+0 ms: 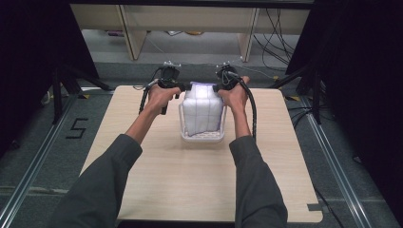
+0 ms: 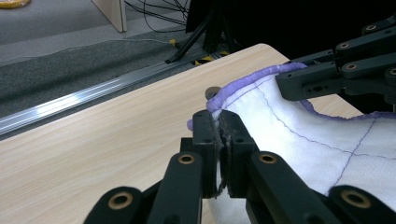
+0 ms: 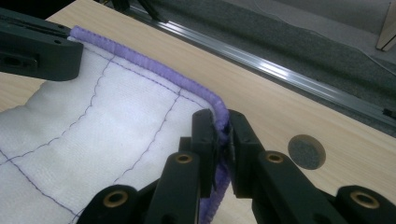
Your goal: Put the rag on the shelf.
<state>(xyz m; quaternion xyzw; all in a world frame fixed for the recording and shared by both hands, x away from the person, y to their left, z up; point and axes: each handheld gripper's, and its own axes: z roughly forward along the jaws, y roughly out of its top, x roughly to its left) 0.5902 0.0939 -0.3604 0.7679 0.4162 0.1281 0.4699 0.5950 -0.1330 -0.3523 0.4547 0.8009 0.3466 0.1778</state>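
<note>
Both hand-held grippers are clamped on the white cloth (image 1: pixel 203 111): the left hand-held gripper (image 2: pixel 218 126) is shut on one far corner of its purple hem, and the right hand-held gripper (image 3: pixel 221 125) is shut on the other far corner. The cloth is held draped over and into the white basket (image 1: pixel 202 137) at the middle of the bench (image 1: pixel 190 185), its far edge stretched between the jaws. Being quilted, soft and light, it is judged likely to sag and fold, so the stitched hem corners seem the best holds.
</note>
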